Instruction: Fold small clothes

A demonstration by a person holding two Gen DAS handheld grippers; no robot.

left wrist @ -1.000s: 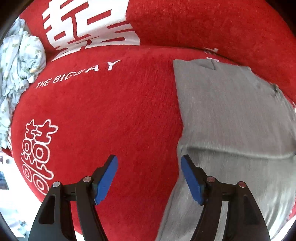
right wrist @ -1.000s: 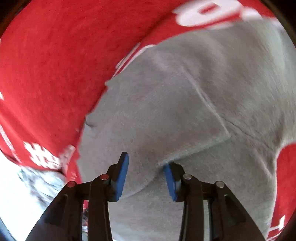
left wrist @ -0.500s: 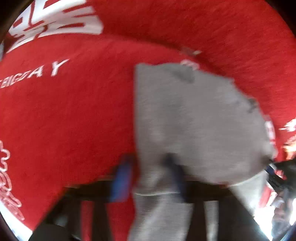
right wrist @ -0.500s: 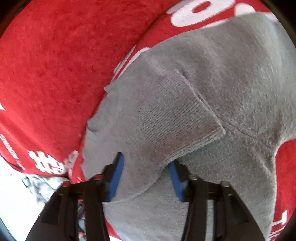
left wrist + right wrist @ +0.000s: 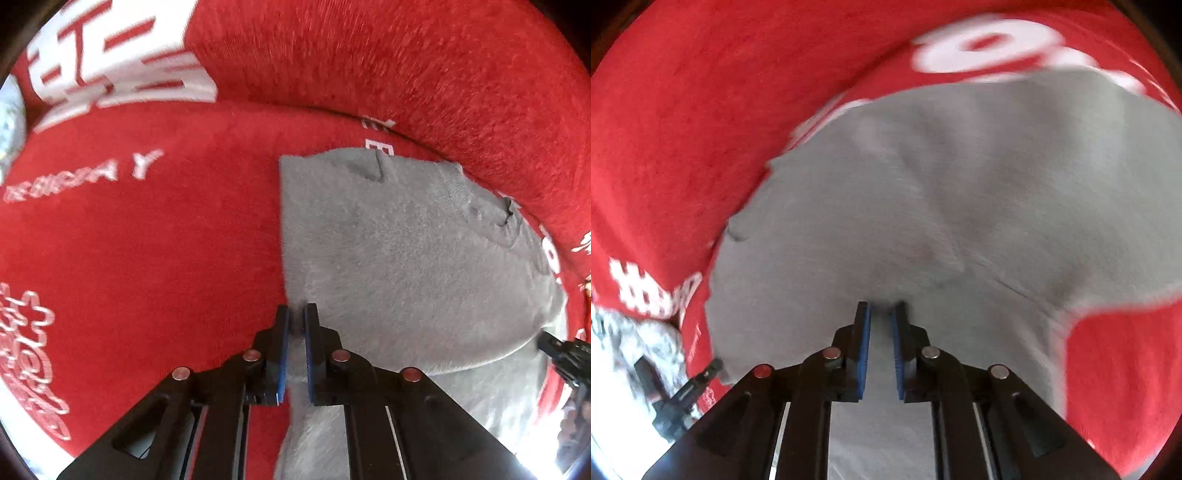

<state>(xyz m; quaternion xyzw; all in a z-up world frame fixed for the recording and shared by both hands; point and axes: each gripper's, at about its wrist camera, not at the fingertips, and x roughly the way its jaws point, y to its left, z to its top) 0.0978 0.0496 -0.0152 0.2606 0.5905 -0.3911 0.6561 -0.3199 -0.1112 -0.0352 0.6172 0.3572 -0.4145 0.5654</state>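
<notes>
- The grey knit garment lies spread on our red blanket with white lettering, partly folded over itself.
- Our left gripper is clenched on the garment's left edge, cloth pinched between its blue pads.
- Our right gripper grasps a bunched fold of the same garment, though its jaws are easing apart.

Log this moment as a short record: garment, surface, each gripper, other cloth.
garment: grey knit garment, partly folded, lying on the cover
surface: red plush cover with white print
left gripper: shut on the garment's left edge
right gripper: garment pinched between its fingers, jaws opening slightly
other cloth: pale patterned fabric at the far left, blurred
</notes>
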